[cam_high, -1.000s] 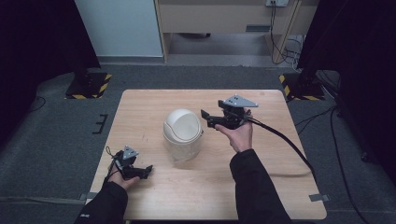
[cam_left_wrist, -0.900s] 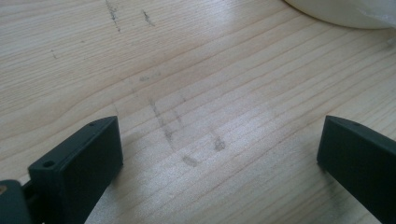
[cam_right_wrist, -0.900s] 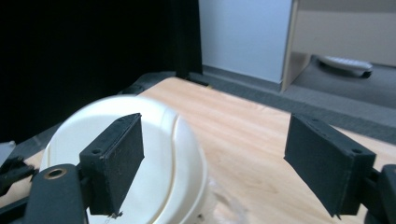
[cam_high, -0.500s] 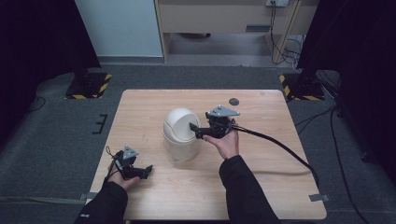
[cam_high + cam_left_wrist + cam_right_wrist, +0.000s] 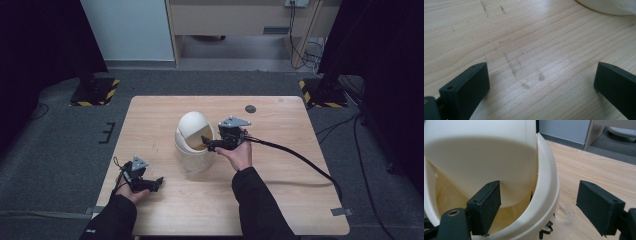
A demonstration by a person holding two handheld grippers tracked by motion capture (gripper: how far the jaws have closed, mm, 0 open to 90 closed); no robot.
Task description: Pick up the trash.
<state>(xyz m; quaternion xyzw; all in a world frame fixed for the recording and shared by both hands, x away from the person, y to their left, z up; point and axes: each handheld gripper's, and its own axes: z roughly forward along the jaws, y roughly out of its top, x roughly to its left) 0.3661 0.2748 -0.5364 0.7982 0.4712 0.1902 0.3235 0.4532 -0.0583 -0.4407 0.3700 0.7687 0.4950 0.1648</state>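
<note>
So the cream plastic bin (image 5: 194, 142) sits mid-worktop (image 5: 280, 200), domed top, smooth and glossy, swing flap (image 5: 486, 167) tipped inward. My right gripper (image 5: 212, 143) has its jaws wide, one poking into the opening, the other outside the rim. Nothing's grabbed yet, I reckon. Left gripper (image 5: 150, 184) rests near-left on pale scuffed wood, jaws wide, empty.

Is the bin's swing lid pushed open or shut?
Open: the lid is tilted inward, one jaw of the right gripper inside the bin.

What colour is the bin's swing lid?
Cream-white, like the bin; the swing lid shows best in the right gripper view.
</note>
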